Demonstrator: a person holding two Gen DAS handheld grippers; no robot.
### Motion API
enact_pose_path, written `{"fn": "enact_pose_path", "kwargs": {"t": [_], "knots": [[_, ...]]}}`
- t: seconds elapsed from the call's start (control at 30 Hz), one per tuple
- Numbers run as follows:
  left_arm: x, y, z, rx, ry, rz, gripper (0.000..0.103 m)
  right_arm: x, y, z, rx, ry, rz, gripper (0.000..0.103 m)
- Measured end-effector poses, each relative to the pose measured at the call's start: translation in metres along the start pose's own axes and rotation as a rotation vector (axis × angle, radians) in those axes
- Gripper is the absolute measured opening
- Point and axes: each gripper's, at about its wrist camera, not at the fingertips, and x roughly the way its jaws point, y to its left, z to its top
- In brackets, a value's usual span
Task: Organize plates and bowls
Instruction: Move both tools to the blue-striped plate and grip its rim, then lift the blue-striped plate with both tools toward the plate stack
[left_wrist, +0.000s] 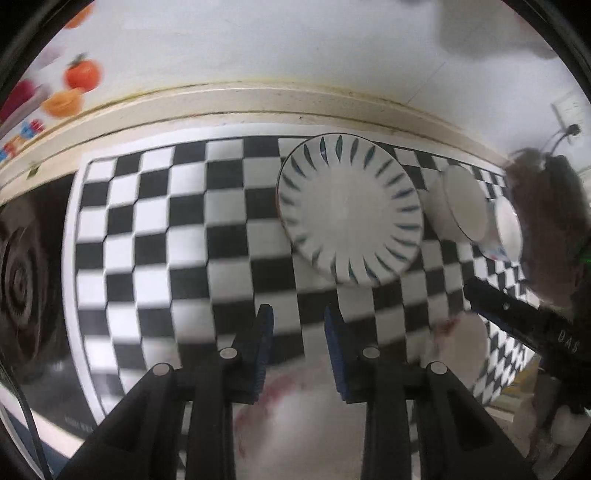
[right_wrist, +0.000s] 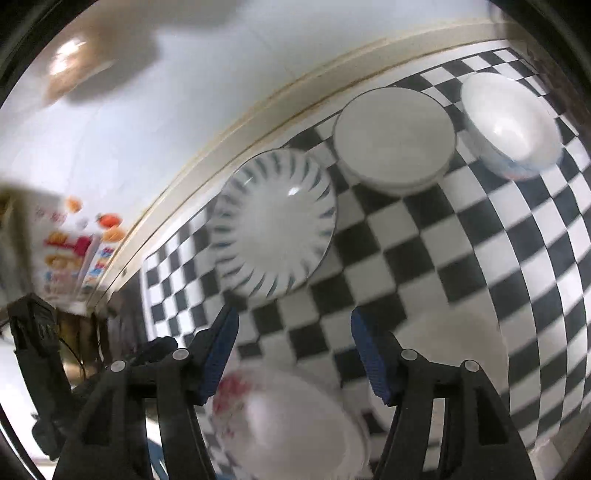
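In the right wrist view, the right gripper (right_wrist: 293, 350) has its blue pads spread wide with nothing between them. Just below it lies a blurred white plate with red flowers (right_wrist: 280, 424). The left gripper (left_wrist: 299, 350) stands with a narrow gap, holding nothing. Farther, near the centre of the frame on the checkered mat (right_wrist: 424, 258), a round white plate with blue streaks (right_wrist: 273, 225) lies flat. Beyond it, at the upper right, sit a plain white bowl (right_wrist: 395, 136) and another white bowl (right_wrist: 511, 123).
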Motion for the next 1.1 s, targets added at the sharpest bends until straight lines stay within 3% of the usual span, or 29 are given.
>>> {"fn": "enact_pose_path", "kwargs": {"t": [0.2, 0.33, 0.57, 0.67, 0.83, 1.1], "knots": [[0.057, 0.000, 0.060, 0.002, 0.060, 0.029, 0.026, 0.055, -0.014, 0.036, 0.063, 0.073, -0.052, 0.065], [0.078, 0.003, 0.087, 0.003, 0.072, 0.027, 0.026, 0.075, -0.011, 0.049, 0.043, 0.071, -0.075, 0.059], [0.107, -0.009, 0.120, 0.102, 0.112, 0.072, 0.027, 0.102, -0.002, 0.064, 0.036, 0.115, -0.090, 0.042], [0.107, -0.008, 0.124, 0.120, 0.109, 0.048, 0.026, 0.112, 0.000, 0.066, 0.030, 0.141, -0.116, 0.039], [0.100, 0.001, 0.117, 0.105, 0.080, 0.051, 0.020, 0.115, 0.002, 0.068, -0.011, 0.148, -0.159, 0.023], [0.081, 0.028, 0.070, 0.010, 0.076, 0.039, 0.020, 0.119, 0.017, 0.066, -0.164, 0.190, -0.154, 0.020]]}}
